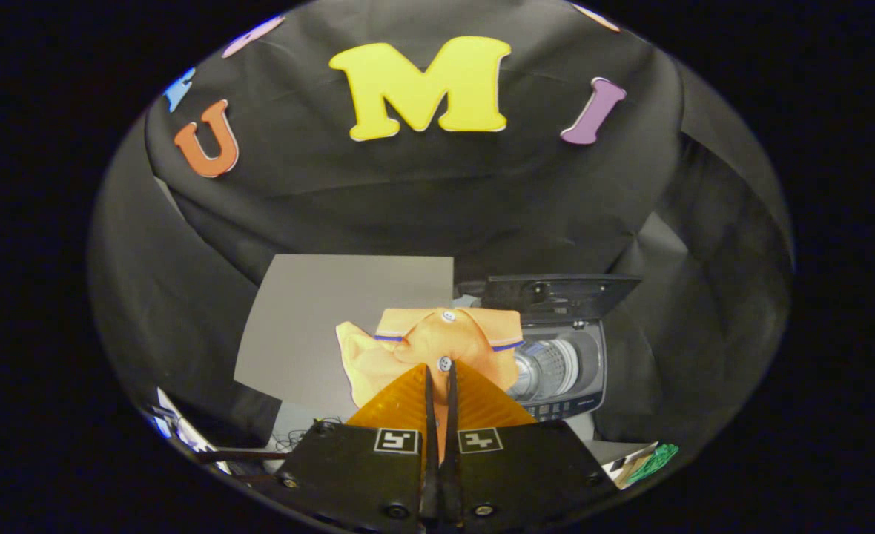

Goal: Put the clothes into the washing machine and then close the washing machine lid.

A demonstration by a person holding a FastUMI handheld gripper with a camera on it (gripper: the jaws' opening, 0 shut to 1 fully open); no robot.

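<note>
A grey worktop [311, 319] spreads at the left, set against the booth's black cloth wall. Rising over its right-hand part, an orange polo shirt [415, 352] with blue-striped collar and white buttons hangs bunched, lifted clear of the surface. The tongs [440, 382] sit directly beneath and in front of it, drawn nearly together with only a thin slot between them, and orange fabric shows in that slot; both fingers [400, 404] pinch the shirt at its placket, just below the lower button. The bulk of the garment stands just ahead of the tips and spills to their left, with the collar beyond them. To the right, partly hidden by the shirt's collar and shoulder, a small top-loading washing machine [567, 371] stands with its dark lid [556, 293] raised upright at the back and its ribbed metal drum [549, 367] open to view. The shirt is beside the opening, not inside the drum. Cables lie below the worktop's near edge.
</note>
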